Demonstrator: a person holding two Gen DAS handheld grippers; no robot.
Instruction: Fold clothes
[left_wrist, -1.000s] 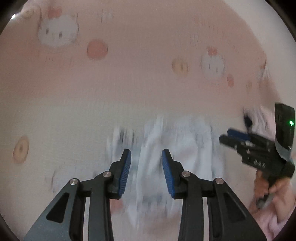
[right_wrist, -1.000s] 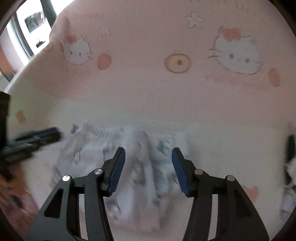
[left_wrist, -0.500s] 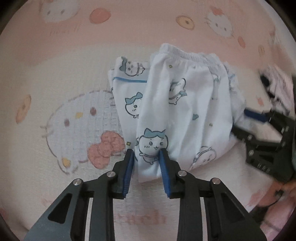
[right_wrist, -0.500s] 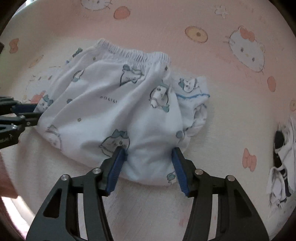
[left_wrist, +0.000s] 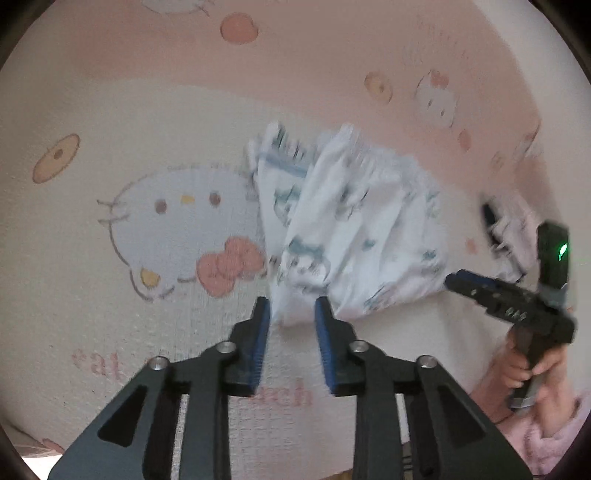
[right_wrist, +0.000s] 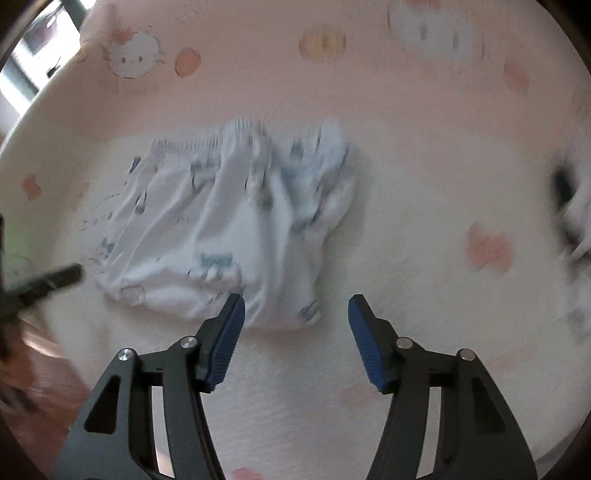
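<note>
One readable scrap on the blanket: "eat" (pink, blurred).

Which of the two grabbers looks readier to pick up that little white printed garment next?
Left, probably. The left gripper already has the near hem of the white printed garment between its narrow jaws. The right gripper has its jaws opening, with only the garment's edge by one pad.

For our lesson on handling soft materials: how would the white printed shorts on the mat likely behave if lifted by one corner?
The white printed shorts look thin and creased, so they would probably hang floppy. Being a small, thin garment, they are likely light. The gathered waistband may bunch.
</note>
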